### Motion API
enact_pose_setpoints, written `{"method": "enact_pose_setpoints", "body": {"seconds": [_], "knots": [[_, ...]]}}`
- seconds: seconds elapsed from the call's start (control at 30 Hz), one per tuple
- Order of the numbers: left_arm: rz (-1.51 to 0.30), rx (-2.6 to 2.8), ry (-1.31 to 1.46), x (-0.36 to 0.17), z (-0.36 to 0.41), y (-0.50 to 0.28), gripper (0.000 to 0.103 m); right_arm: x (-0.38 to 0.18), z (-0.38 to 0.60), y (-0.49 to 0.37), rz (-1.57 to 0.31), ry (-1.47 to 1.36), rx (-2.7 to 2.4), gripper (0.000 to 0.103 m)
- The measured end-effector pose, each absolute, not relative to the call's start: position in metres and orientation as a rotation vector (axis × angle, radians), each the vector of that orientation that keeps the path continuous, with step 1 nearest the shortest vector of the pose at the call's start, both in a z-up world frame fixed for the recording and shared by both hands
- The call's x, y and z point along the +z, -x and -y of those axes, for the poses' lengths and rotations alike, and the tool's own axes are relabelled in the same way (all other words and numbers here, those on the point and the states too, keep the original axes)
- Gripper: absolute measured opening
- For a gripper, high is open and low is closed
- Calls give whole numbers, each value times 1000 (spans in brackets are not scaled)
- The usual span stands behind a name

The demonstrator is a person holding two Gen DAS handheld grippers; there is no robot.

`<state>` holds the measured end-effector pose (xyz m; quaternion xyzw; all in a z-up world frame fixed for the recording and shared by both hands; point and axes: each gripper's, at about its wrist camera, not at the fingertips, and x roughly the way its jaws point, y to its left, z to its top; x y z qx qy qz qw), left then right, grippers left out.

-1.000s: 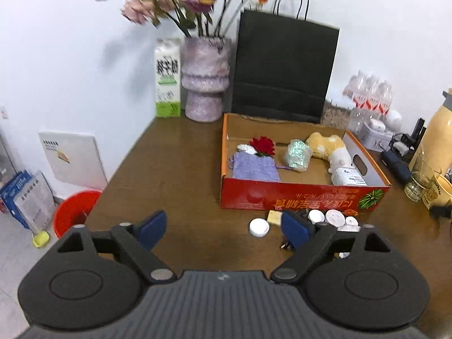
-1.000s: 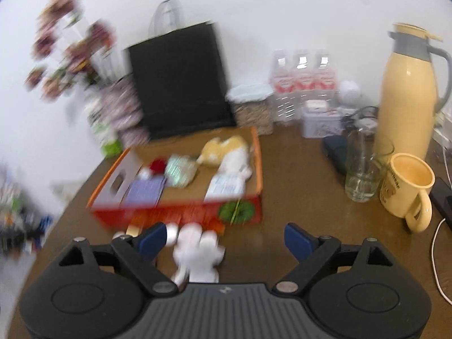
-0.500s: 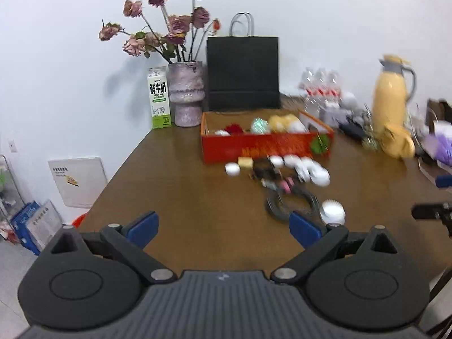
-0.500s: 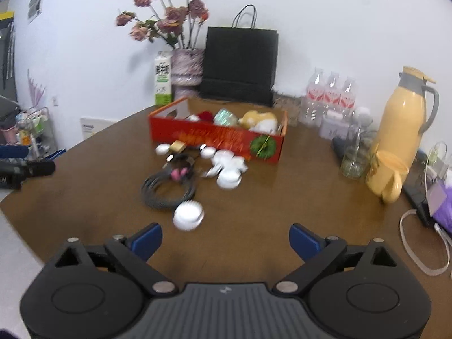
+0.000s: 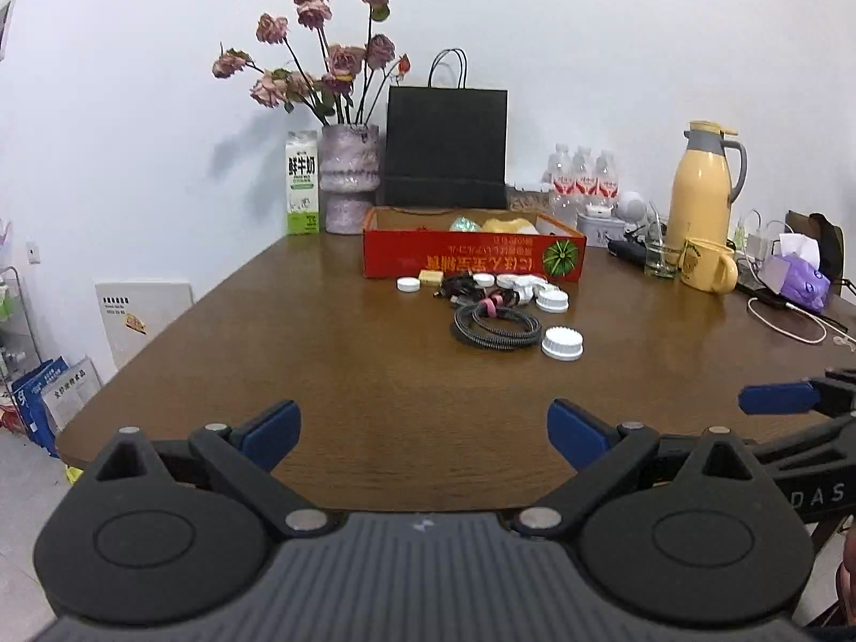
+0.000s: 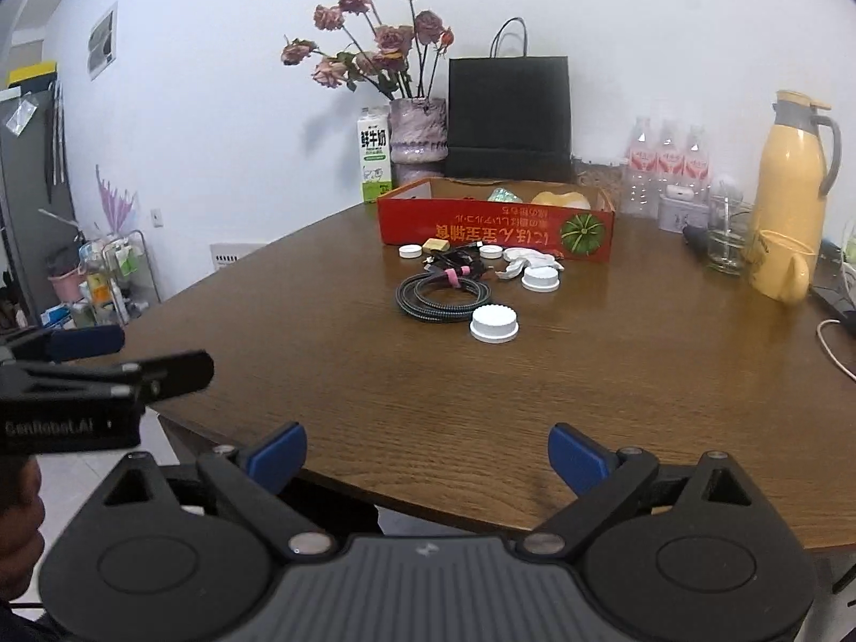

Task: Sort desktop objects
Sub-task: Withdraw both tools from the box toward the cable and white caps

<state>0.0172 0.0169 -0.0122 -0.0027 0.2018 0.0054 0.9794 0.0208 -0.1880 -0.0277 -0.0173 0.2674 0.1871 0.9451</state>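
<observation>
Well out ahead of you, the clutter waits on the brown table (image 5: 331, 374): a coiled cable (image 5: 495, 325) touching a white lid (image 5: 562, 343), smaller caps just before the red box (image 5: 473, 258). Your left gripper (image 5: 422, 425) and right gripper (image 6: 426, 455) hover over the near edge, fingers spread wide, having just been opening, with nothing between them.

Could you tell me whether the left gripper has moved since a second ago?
Yes. The left gripper has backed away from the red box, which now looks smaller and farther off.
</observation>
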Motion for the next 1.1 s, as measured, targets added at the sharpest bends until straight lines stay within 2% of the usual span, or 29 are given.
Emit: {"method": "enact_pose_setpoints", "body": {"seconds": [0.87, 1.1], "knots": [[-565, -67, -4, -28, -14, -25, 101, -35, 194, -6, -527, -36, 337, 97], [-588, -26, 24, -34, -27, -59, 101, -35, 194, -36, -488, -40, 304, 97]]}}
